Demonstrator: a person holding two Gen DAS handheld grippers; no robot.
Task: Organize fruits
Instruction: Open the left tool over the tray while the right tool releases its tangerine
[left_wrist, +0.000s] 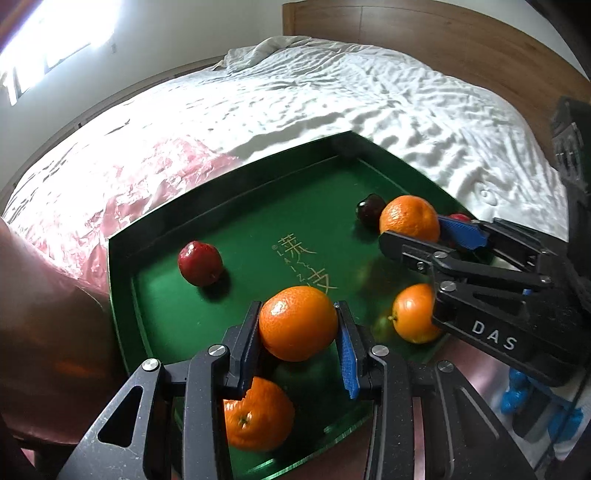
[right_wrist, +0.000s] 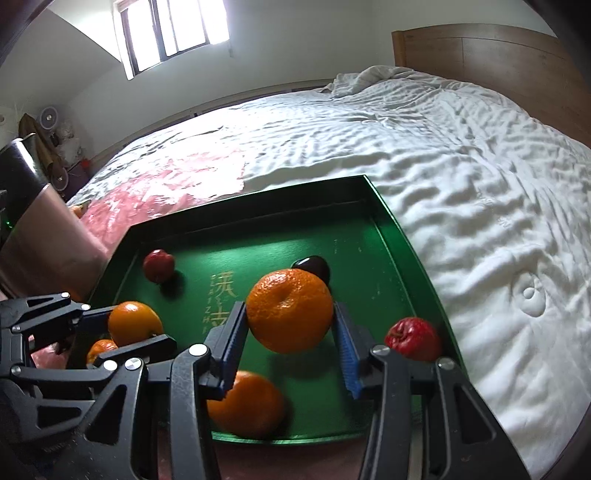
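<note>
A green tray (left_wrist: 258, 192) (right_wrist: 399, 236) lies on a bed. My left gripper (left_wrist: 297, 328) is shut on an orange (left_wrist: 297, 323) and holds it above the tray; it also shows in the right wrist view (right_wrist: 133, 322). My right gripper (right_wrist: 290, 325) is shut on another orange (right_wrist: 289, 309), seen too in the left wrist view (left_wrist: 409, 218). Two more oranges (left_wrist: 258, 415) (left_wrist: 413, 314) lie on the tray's near part. A red apple (left_wrist: 200, 263) sits at the left, a dark plum (left_wrist: 369, 208) at the back, a red apple (right_wrist: 413, 339) at the right.
The white rumpled bedsheet (right_wrist: 461, 166) surrounds the tray, with a pink plastic sheet (left_wrist: 110, 192) to the left. A wooden headboard (right_wrist: 498, 55) stands at the back right. A shiny pink-brown container (right_wrist: 44, 229) stands at the tray's left side.
</note>
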